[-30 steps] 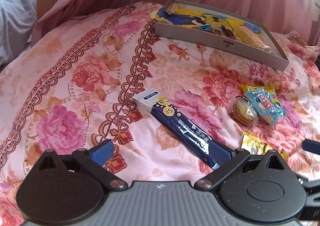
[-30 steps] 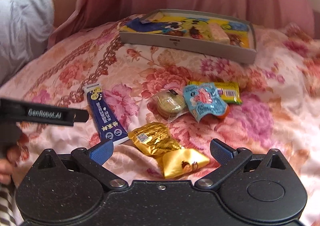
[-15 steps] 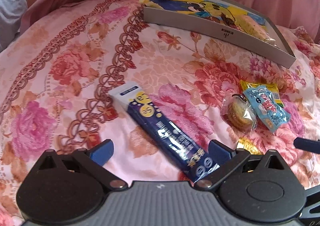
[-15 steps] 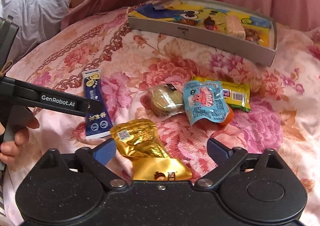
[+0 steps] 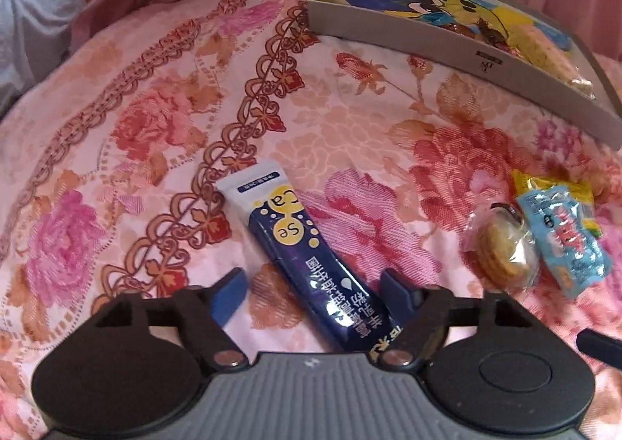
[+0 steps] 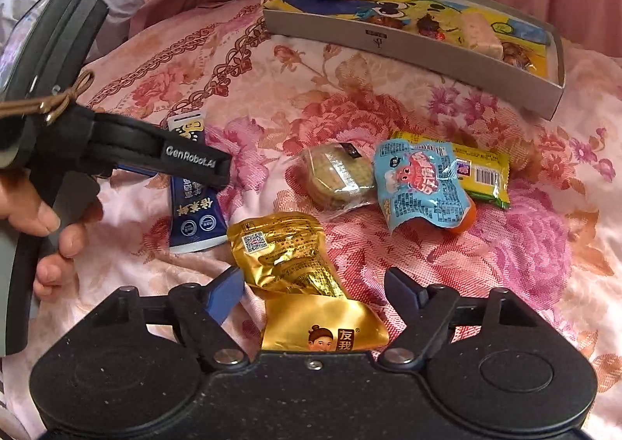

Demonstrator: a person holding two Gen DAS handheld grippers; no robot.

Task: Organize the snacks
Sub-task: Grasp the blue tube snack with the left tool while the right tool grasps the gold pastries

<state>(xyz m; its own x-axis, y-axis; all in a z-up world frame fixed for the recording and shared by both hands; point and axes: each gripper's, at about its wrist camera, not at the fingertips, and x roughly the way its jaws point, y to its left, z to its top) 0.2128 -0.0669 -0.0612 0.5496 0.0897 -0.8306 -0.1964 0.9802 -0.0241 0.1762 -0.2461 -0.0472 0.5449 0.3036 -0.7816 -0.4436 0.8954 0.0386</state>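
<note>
Lay flat on the pink flowery bed cover (image 5: 163, 121): long dark blue snack stick pack (image 5: 311, 261), between the spread fingers of the left hand-held gripper (image 5: 311, 284). Straddled two shiny gold snack bags (image 6: 295, 265), ungrasped: right hand-held gripper (image 6: 315, 284), fingers apart too.

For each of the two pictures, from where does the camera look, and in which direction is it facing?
Left wrist: sits on the left tongs, faces forward over the navy stick pack toward the grey box; only its open tongs show.
Right wrist: sits on the right tongs, faces over the gold packets; the left tongs and a hand show.
Shared: navy pack, box, round biscuit, blue packet.
</note>
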